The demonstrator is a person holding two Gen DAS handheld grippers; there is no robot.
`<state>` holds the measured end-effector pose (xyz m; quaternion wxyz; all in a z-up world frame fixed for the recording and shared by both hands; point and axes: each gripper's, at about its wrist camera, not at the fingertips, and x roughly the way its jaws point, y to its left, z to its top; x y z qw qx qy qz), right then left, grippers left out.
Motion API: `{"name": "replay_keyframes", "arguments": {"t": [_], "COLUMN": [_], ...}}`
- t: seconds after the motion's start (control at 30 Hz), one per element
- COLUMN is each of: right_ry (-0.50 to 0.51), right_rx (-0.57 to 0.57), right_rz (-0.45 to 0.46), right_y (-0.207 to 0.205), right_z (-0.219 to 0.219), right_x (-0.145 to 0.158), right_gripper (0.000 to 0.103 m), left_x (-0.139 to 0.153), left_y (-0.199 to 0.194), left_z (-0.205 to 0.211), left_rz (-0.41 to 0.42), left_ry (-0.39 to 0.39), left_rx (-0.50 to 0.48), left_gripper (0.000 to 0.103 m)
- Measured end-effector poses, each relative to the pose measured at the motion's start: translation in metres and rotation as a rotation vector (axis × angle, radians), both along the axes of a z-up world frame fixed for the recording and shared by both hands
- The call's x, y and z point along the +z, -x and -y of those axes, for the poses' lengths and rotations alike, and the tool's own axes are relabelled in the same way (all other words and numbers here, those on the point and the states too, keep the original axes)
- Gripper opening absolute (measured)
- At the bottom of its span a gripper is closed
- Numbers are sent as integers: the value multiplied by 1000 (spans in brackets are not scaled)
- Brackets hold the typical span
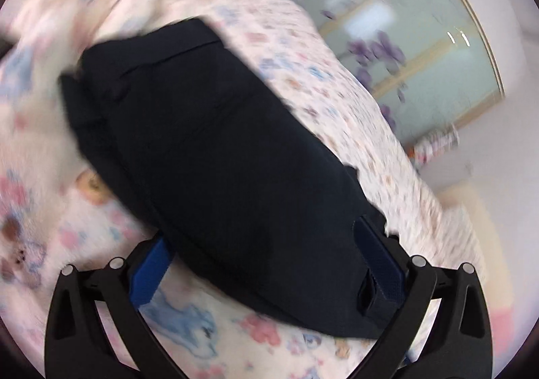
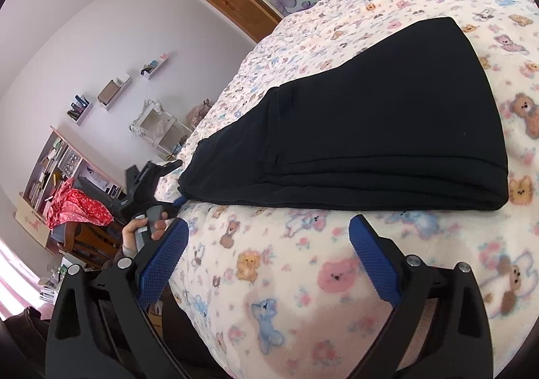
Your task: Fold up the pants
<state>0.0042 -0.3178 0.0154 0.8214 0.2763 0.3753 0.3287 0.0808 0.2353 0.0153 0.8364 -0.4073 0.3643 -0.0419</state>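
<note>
The black pants [image 2: 370, 129] lie folded in a stack of layers on the teddy-bear blanket [image 2: 286, 278]. My right gripper [image 2: 269, 247] is open and empty, just short of the stack's near edge. In the blurred left wrist view the pants [image 1: 215, 150] fill the centre and their near end lies between the wide-apart blue pads of my left gripper [image 1: 266, 254]. The left gripper [image 2: 158, 183] also shows in the right wrist view, held in a hand at the stack's left end.
The bed's edge runs down the left of the right wrist view. Beyond it stand a bookshelf [image 2: 50, 170], a chair with a red cloth [image 2: 77, 207] and wall shelves [image 2: 111, 92]. A wardrobe with a purple flower pattern [image 1: 404, 42] stands behind the bed.
</note>
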Motion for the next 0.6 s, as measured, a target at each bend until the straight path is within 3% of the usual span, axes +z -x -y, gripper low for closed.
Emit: {"name": "replay_keyframes", "arguments": {"t": [0.17,0.27,0.33,0.47,0.53,0.6], "right_ry": [-17,-25,-19,-11,0,9], "right_rx": [-10,-9,-6,-6,-35,-89], "right_rz": [-4,-3,5,15,31,61], "right_y": [0,1,3,6,7,9], "right_z": [4,4,4,2,5,11], "right_x": [0,-1,0,2,4,9], "right_gripper": [98,98,98,98,98,98], "left_x": [-11,-14,-20,-26,-35,-43], "left_y": [7,5,4,4,10,10], "left_z": [-31,-36,-39,-41,-48,-53], "left_rz": [79,92,55,11,-27,-55], "left_ry": [213,288,301,319,331,359], "left_rx": [112,148,179,211,235,250], "left_gripper": [101,95,76,56,30,22]}}
